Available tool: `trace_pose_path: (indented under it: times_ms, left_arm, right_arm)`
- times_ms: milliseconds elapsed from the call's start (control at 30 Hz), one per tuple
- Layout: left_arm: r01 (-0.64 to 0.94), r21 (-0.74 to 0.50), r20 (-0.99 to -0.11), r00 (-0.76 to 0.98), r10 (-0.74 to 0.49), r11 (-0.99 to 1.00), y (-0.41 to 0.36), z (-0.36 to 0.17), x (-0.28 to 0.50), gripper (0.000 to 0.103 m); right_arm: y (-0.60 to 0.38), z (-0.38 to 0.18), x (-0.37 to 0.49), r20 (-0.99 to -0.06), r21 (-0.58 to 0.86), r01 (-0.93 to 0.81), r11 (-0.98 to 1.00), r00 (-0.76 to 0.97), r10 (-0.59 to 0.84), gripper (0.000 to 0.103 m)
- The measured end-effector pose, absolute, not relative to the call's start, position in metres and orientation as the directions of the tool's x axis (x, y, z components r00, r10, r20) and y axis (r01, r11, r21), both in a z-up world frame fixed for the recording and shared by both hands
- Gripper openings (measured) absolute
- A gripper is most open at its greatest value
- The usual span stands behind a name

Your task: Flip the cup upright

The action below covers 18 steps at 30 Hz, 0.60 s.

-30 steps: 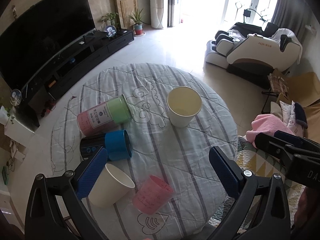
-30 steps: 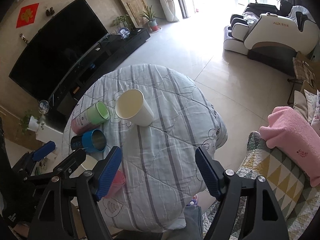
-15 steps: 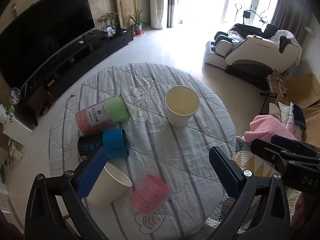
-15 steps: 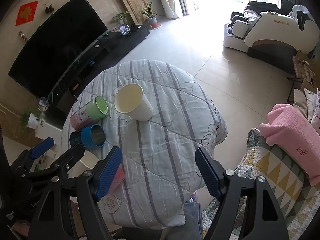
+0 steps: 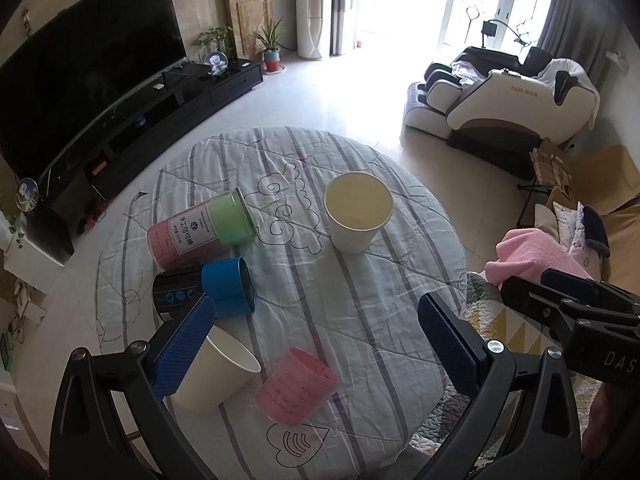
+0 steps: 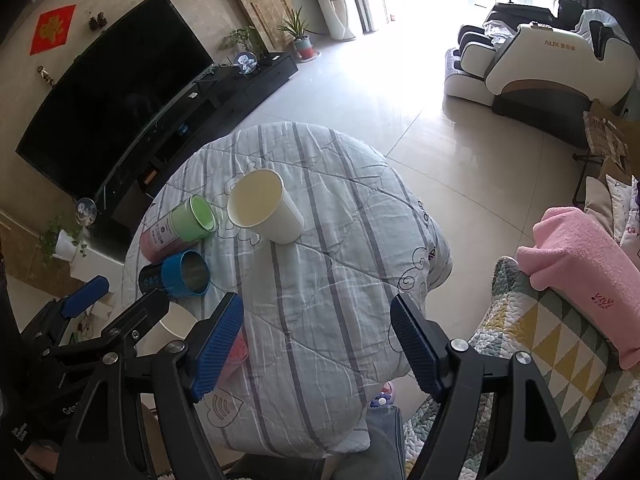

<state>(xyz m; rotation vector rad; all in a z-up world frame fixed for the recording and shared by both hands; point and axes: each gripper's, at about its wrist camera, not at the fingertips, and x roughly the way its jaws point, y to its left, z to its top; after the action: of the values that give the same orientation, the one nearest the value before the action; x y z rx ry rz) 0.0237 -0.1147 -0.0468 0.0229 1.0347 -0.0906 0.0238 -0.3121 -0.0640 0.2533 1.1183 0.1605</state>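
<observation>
One upright white cup (image 5: pixel 357 211) holds nothing visible.

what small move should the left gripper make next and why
Probably lower the left gripper toward the white paper cup lying on its side. Its fingers are open and holding nothing, and this tipped cup is nearest, just beside the left one.

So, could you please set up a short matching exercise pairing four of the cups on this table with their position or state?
Things:
1. large white paper cup
2. blue metal cup
3. pink plastic cup
4. green and pink cup

States:
A. on its side, farthest of the tipped cups
B. on its side, nearest the heart drawing
C. standing upright, mouth open
D. on its side, between the green cup and the near white cup

Pairs: 1-C, 2-D, 3-B, 4-A
</observation>
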Motion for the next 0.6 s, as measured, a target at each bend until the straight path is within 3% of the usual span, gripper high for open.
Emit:
trace_pose_path:
  times_ms: [400, 600]
  left_arm:
    - [0.082, -0.020, -0.854, 0.516, -0.060, 0.996, -0.114, -0.043, 0.021, 0.103]
    - [0.099, -0.058, -0.805, 0.583, -0.105, 0.993, -0.111, -0.027, 0.016, 0.103]
  right_arm:
    - [-0.311, -0.061, 0.023, -0.864, 0.276, -0.013, 0.961, 0.436, 0.254, 0.077]
    - [-0.314, -0.045, 0.014, -0.817, 0.285, -0.018, 0.958, 0.518, 0.253, 0.077]
